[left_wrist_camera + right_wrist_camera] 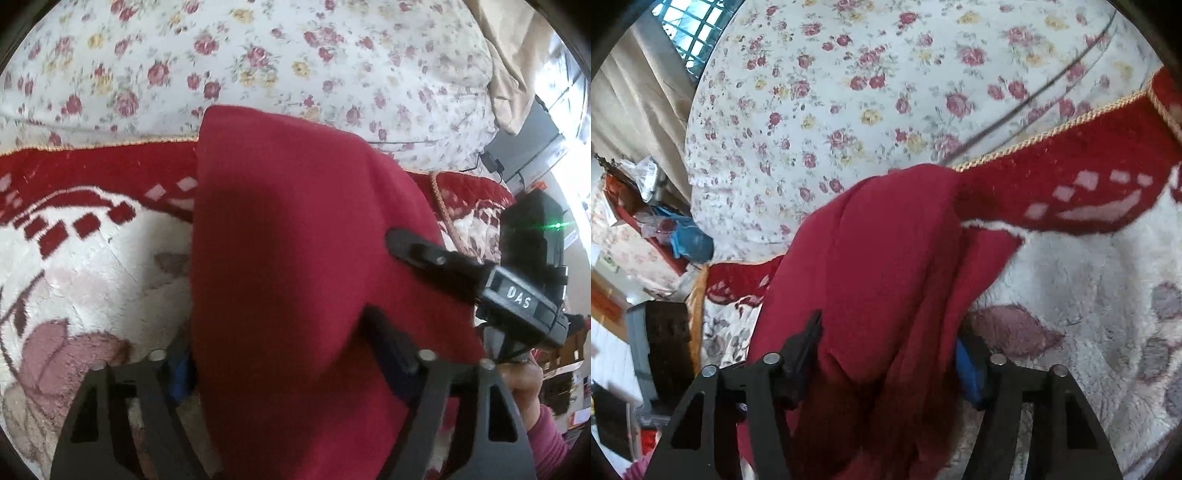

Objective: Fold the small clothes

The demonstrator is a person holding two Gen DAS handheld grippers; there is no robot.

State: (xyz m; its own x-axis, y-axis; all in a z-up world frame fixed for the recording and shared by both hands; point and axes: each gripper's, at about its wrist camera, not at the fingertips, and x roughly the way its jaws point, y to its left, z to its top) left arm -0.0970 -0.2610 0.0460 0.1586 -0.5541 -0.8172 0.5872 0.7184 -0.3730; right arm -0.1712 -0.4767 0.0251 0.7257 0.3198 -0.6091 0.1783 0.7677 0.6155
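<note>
A dark red garment (288,229) rises in a bunched mound straight ahead in the left wrist view. It fills the gap between the fingers of my left gripper (277,354); the blue pad touches its left edge, and cloth covers part of the right finger. From the right, one finger (417,247) of my right gripper lies on the same cloth. In the right wrist view the garment (879,258) hangs in folds between the fingers of my right gripper (886,350). Both pads press on it. The fingertips are mostly hidden.
Under the garment lies a plush red and white blanket (92,258) with a gold cord edge, on a floral sheet (258,55). A beige curtain (631,103) and clutter (665,229) are at the left. A black device (532,229) with a green light stands at the right. A hand (524,380) holds the right gripper.
</note>
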